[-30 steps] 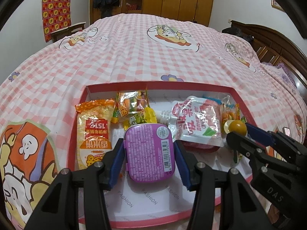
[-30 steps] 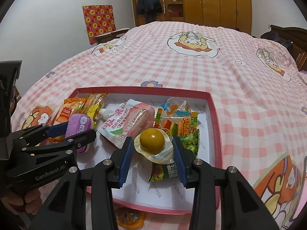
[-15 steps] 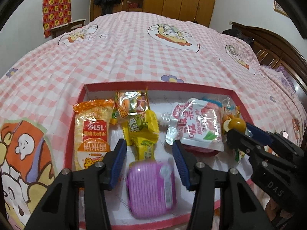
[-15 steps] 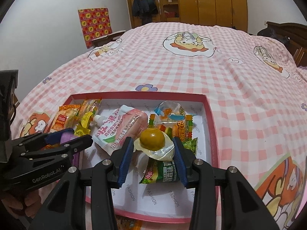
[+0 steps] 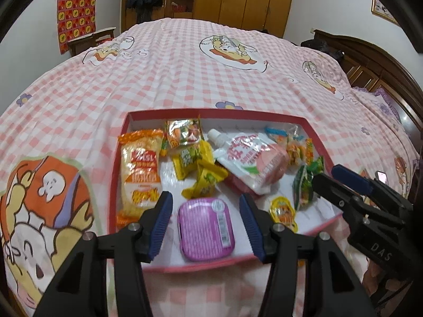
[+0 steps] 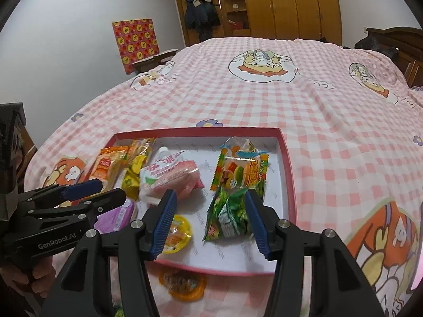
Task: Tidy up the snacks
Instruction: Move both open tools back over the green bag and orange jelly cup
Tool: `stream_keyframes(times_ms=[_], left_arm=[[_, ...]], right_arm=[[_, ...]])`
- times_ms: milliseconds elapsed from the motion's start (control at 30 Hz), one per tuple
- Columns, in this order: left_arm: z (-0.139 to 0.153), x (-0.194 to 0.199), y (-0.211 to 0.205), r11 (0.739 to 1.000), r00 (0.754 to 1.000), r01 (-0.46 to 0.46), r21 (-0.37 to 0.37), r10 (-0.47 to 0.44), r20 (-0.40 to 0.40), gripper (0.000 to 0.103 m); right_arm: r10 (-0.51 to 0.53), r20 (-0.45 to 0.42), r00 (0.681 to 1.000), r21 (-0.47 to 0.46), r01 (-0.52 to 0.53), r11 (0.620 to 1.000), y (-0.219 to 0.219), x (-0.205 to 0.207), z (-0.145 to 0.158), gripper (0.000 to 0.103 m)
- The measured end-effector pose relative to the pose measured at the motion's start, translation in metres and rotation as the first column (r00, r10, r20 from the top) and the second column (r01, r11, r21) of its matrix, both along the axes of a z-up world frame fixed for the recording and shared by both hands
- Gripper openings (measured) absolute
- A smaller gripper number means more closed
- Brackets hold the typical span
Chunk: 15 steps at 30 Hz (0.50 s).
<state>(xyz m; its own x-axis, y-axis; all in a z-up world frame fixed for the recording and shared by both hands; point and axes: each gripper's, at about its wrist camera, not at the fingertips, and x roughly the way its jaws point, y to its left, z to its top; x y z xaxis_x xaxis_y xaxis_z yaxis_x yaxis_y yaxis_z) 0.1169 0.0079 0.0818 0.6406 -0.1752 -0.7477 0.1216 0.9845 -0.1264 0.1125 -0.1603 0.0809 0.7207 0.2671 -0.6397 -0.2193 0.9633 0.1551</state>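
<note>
A red-rimmed shallow box (image 5: 120, 155) (image 6: 288, 169) lies on the bed and holds several snacks. My left gripper (image 5: 206, 223) is open and empty above a purple tin (image 5: 205, 228) that lies at the box's near edge. My right gripper (image 6: 210, 220) is open and empty; a yellow jelly cup (image 6: 176, 233) (image 5: 283, 210) lies in the box just under its left finger. A green packet (image 6: 230, 216) sits between its fingers, lower down. A white and pink drink pouch (image 5: 251, 158), yellow sachets (image 5: 205, 178) and an orange cracker pack (image 5: 141, 169) fill the rest.
A second jelly cup (image 6: 183, 281) lies on the pink checked bedspread (image 5: 185, 66) outside the box's near rim. A gummy candy bag (image 6: 242, 169) lies at the box's right. A wooden headboard (image 5: 370, 60) is on the right, wardrobes (image 6: 288, 5) behind.
My left gripper opened, dropped the purple tin into the box and drew back. My right gripper opened and let go of the jelly cup, which now lies in the box.
</note>
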Motion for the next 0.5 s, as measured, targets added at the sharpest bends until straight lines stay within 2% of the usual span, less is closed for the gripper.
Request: stream_keyframes(times_ms=[233, 500], left_arm=[[0.006, -0.023, 0.005, 0.999, 1.0, 0.013, -0.038, -0.013, -0.018, 0.056], [0.005, -0.048, 0.005, 0.999, 0.999, 0.033, -0.038, -0.034, -0.03, 0.057]], right_arm=[[0.019, -0.002, 1.0, 0.003, -0.019, 1.0, 0.0, -0.023, 0.002, 0.055], [0.029, -0.044, 0.999, 0.013, -0.028, 1.0, -0.006, -0.046, -0.006, 0.055]])
